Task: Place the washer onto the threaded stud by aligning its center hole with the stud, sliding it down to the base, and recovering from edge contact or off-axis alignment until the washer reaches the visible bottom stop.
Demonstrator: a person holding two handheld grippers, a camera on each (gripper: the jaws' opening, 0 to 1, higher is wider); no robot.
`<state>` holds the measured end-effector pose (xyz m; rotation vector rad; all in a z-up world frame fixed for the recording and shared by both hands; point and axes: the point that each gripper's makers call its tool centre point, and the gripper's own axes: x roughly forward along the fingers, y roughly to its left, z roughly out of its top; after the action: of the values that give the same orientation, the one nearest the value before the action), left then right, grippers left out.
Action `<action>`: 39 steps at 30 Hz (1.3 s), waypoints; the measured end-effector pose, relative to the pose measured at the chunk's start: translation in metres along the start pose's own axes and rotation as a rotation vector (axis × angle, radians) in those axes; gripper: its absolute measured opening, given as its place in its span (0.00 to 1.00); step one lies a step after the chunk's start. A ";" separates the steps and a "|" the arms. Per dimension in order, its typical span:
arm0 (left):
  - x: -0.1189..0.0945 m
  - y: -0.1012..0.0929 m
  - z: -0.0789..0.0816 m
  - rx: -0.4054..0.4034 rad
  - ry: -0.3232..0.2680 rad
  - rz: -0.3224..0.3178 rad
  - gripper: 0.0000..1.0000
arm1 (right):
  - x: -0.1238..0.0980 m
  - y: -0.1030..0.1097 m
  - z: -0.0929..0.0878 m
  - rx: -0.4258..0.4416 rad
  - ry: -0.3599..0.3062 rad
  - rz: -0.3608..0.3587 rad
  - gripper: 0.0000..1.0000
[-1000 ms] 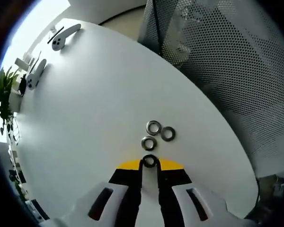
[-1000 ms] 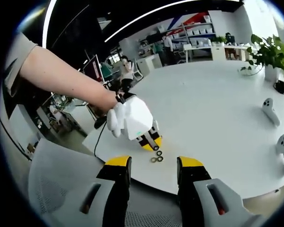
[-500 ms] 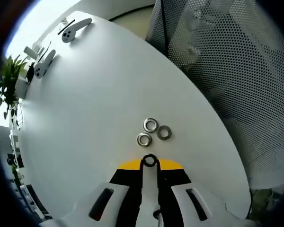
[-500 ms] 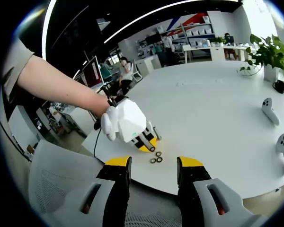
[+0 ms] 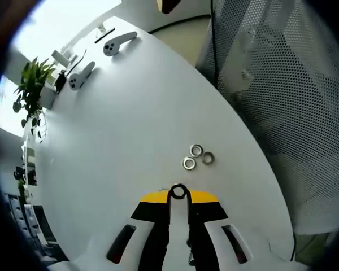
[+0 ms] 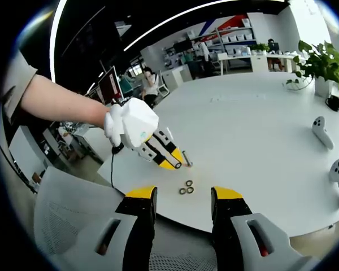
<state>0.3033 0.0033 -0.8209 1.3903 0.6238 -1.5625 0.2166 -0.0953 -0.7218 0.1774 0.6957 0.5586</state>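
Observation:
My left gripper [image 5: 178, 195] is shut on a steel washer [image 5: 178, 192], held ring-on to the camera between the yellow-tipped jaws. Three loose washers [image 5: 196, 157] lie in a cluster on the white table ahead of it. In the right gripper view the left gripper [image 6: 175, 164] hangs above the table, a gloved hand on its white body. A thin grey upright pin [image 6: 186, 157], apparently the stud, stands just beside its tips. The loose washers [image 6: 186, 187] lie below that. My right gripper [image 6: 183, 212] stands open off the table's near edge, holding nothing.
The round white table [image 6: 260, 124] carries two white controllers [image 6: 322, 132] at the far right and a potted plant [image 6: 322, 65]. A mesh chair [image 5: 282, 84] stands against the table edge beside the washers. Office desks and shelves lie beyond.
My left gripper has risen and pulled back from the three loose washers, still holding its washer. The right gripper has stayed where it was.

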 end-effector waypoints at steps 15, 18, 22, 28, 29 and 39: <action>-0.015 0.026 -0.003 -0.047 0.017 0.059 0.08 | 0.000 -0.001 -0.001 0.005 0.001 -0.004 0.40; -0.013 0.030 -0.002 -0.044 0.022 0.057 0.08 | 0.000 -0.001 0.000 0.006 0.000 -0.005 0.40; -0.011 0.031 -0.003 -0.034 0.032 0.051 0.08 | 0.000 -0.001 0.000 0.007 -0.001 -0.004 0.40; -0.008 0.030 -0.007 -0.030 0.051 0.039 0.08 | 0.000 -0.001 0.000 0.008 -0.002 -0.001 0.40; -0.007 0.030 -0.008 -0.030 0.055 0.036 0.08 | 0.000 -0.001 0.000 0.008 -0.003 -0.001 0.40; -0.003 0.034 -0.007 -0.048 0.047 0.031 0.08 | 0.000 0.000 0.001 0.011 -0.008 0.002 0.40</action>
<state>0.3359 -0.0054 -0.8125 1.3978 0.6602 -1.4850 0.2168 -0.0957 -0.7211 0.1904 0.6910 0.5554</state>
